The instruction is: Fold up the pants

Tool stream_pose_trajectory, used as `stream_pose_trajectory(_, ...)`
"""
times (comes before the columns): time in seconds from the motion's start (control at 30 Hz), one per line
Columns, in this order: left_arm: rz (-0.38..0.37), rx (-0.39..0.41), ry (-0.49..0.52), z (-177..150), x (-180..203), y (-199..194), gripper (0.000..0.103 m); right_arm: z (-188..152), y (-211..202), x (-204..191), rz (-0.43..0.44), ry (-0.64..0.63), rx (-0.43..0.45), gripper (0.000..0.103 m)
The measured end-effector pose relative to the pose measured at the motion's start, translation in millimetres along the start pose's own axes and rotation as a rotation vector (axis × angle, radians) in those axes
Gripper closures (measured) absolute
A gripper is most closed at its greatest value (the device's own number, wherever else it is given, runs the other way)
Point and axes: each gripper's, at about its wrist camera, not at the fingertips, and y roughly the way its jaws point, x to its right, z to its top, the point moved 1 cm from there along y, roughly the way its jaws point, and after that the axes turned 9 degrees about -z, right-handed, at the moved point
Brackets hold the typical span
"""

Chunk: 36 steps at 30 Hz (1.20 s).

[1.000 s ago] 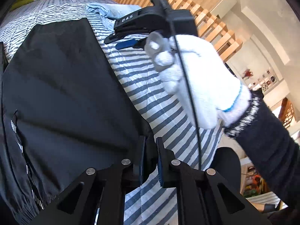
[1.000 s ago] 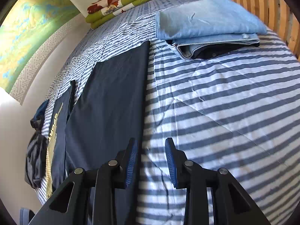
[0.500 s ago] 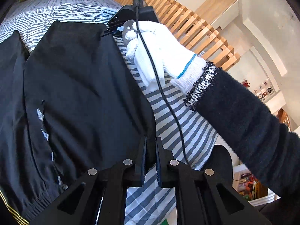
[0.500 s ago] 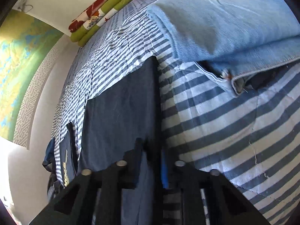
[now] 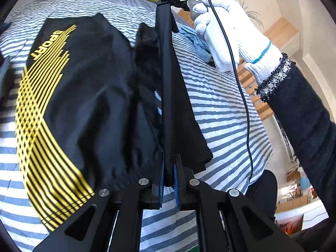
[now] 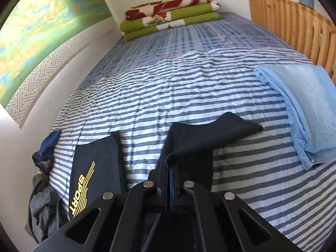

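Striped bedsheet (image 6: 189,88), black sport pants (image 5: 88,96) spread on it.
The pants' edge is clamped by left gripper (image 5: 168,183) and right gripper (image 6: 169,185).

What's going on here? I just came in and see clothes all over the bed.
A person is folding black pants on a striped bed, using a handheld gripper in each hand. The left gripper and the right gripper are both shut on one edge of the pants, lifting it taut between them. The rest of the pants lies on the bed, and folded jeans sit to the side.
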Motion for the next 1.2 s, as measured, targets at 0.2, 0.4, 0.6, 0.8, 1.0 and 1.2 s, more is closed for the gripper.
stream_pose_trajectory(0.2, 0.029, 0.064, -0.100, -24, -49, -44, 0.096, -16, 12, -110, 0.019, -0.166, -0.018, 0.102)
stream_pose_trajectory(0.4, 0.035, 0.110, -0.189, -43, -86, -68, 0.096, -40, 49, -202, 0.012, -0.308, -0.060, 0.102)
stream_pose_trajectory(0.6, 0.001, 0.143, -0.268, -56, -116, -85, 0.096, -59, 88, -252, -0.030, -0.385, -0.112, 0.102)
stream_pose_trajectory(0.8, 0.022, 0.173, -0.306, -63, -139, -103, 0.096, -71, 118, -277, -0.052, -0.409, -0.149, 0.102)
stream_pose_trajectory(1.0, 0.027, 0.164, -0.330, -72, -147, -105, 0.096, -69, 132, -287, 0.078, -0.382, -0.235, 0.084)
stream_pose_trajectory(1.2, 0.030, 0.162, -0.332, -78, -146, -109, 0.095, -53, 66, -245, 0.168, -0.310, -0.162, 0.076)
